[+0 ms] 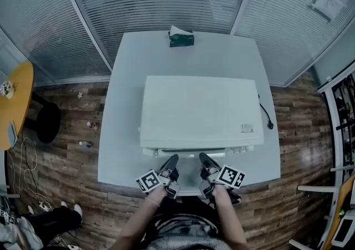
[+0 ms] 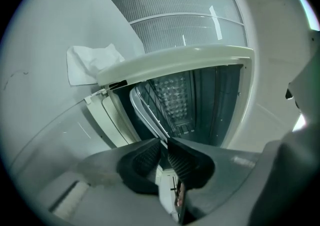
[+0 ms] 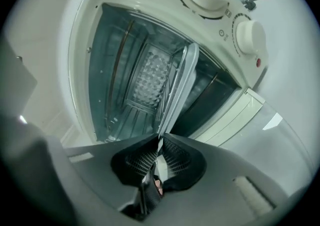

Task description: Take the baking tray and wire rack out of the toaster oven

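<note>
The white toaster oven (image 1: 199,110) stands on the white table (image 1: 125,138) with its glass door (image 2: 55,150) folded down. Inside, the grey baking tray (image 2: 141,111) carries the wire rack (image 2: 155,100). In the right gripper view the tray (image 3: 184,72) and rack (image 3: 167,89) run edge-on from the oven's cavity down to the jaws. My left gripper (image 2: 163,142) is shut on the tray's front rim towards its left end. My right gripper (image 3: 160,140) is shut on the same rim further right. In the head view the left gripper (image 1: 173,159) and right gripper (image 1: 202,157) sit side by side at the oven's mouth.
The oven's knobs (image 3: 250,37) are just right of the cavity, and its black power cord (image 1: 266,113) trails off the right side. A dark tissue box (image 1: 181,37) sits at the table's far edge. A yellow round table (image 1: 14,105) stands at the left; glass walls with blinds enclose the room.
</note>
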The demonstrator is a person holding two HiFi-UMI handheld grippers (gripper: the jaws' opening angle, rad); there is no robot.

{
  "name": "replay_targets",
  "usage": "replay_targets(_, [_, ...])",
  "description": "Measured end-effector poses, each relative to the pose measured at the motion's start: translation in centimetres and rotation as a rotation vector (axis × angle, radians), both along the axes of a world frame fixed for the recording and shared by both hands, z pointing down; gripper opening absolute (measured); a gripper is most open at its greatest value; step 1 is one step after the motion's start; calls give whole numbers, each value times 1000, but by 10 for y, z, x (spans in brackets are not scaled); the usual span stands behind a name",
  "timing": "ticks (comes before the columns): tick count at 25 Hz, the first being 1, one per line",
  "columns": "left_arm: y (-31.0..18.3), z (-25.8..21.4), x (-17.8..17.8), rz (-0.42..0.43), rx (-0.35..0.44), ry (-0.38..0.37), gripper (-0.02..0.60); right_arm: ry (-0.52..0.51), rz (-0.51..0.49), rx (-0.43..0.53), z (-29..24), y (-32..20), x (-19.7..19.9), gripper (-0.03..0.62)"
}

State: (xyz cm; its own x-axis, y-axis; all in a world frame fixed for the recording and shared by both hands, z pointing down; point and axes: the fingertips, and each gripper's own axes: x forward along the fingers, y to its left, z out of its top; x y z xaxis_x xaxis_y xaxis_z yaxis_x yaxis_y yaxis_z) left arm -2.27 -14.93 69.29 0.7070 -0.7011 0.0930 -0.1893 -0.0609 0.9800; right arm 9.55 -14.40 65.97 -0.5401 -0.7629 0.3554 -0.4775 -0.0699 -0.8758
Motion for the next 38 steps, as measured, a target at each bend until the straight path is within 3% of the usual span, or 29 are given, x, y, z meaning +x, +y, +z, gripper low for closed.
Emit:
replay_targets(7, [15,-4,-2,-2,23,5,51,-32,1,-15,-3,16,-2,28])
replay_targets(8, [15,-3,-3,-18,17,15,63,-31,-5,-14,-3,17,-3,28])
replay_targets(10, [12,1,-9,-61,3,40,149,-38,-7,-22,-3,19,-6,28])
replay_targets(12, [4,2,-14,-105,-5,55,160,-59,7,-50,-2,23,-8,26])
replay_targets(17, [-14,9,-19,-156,-23,32,163,-65,-8,-33,-3,27,-9,25])
replay_targets(21, [-12,10,-19,-163,-45,59,147,-38,-16,-33,-2,29,-8,34])
replay_targets(23, [-12,10,-20,-161,-50,58,146,-3,-12,-33,0,29,-2,72])
replay_targets(25, [-12,9,-19,-160,-57,56,146,17,11,-30,1,25,10,161])
replay_targets(28, [-7,7,-19,-165,-66,63,146,24,81,-19,2,14,35,187])
replay_targets(31, [-1,10,-21,-172,-67,50,146,26,118,-10,4,6,54,186])
replay_targets(33, [1,10,-22,-182,-71,57,144,6,102,2,2,5,55,130])
replay_targets(38, [14,7,-23,-204,-72,63,141,-6,71,-21,0,17,51,114])
